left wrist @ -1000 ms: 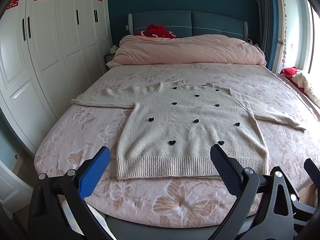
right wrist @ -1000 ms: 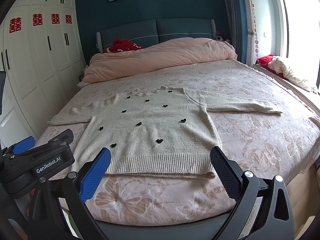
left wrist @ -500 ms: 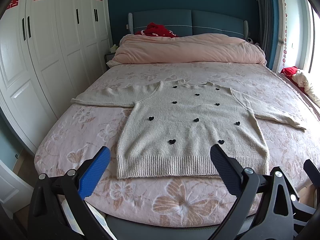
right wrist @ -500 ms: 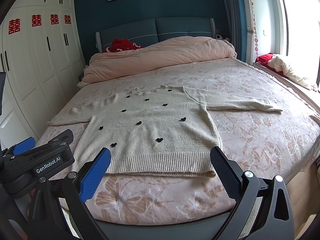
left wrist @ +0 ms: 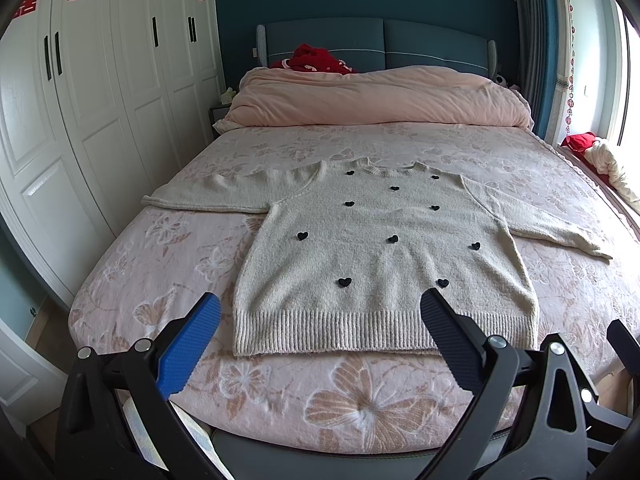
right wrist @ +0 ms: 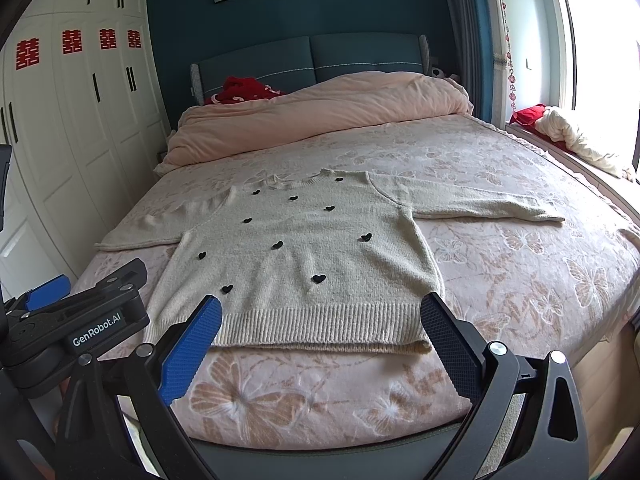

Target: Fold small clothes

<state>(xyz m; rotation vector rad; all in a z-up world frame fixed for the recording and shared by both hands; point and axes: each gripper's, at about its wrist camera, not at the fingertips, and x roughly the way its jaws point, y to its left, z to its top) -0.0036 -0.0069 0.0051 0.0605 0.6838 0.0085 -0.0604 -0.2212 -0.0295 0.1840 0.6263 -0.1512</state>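
Note:
A cream knitted sweater (left wrist: 380, 256) (right wrist: 296, 256) with small black hearts lies flat, front up, on the bed, both sleeves spread out sideways and its ribbed hem nearest me. My left gripper (left wrist: 320, 308) hovers open just short of the hem, nothing between its fingers. My right gripper (right wrist: 320, 308) also stands open before the hem, holding nothing. The left gripper's body (right wrist: 76, 320) shows at the left edge of the right wrist view.
The bed (left wrist: 360, 400) has a pink butterfly-patterned cover. A pink duvet (left wrist: 376, 96) is bunched at the headboard, with red cloth (left wrist: 316, 60) behind it. White wardrobes (left wrist: 100, 100) line the left side; a window ledge with cloth (right wrist: 576, 140) is on the right.
Both views have shifted very slightly; the sweater lies as before and both grippers stay open.

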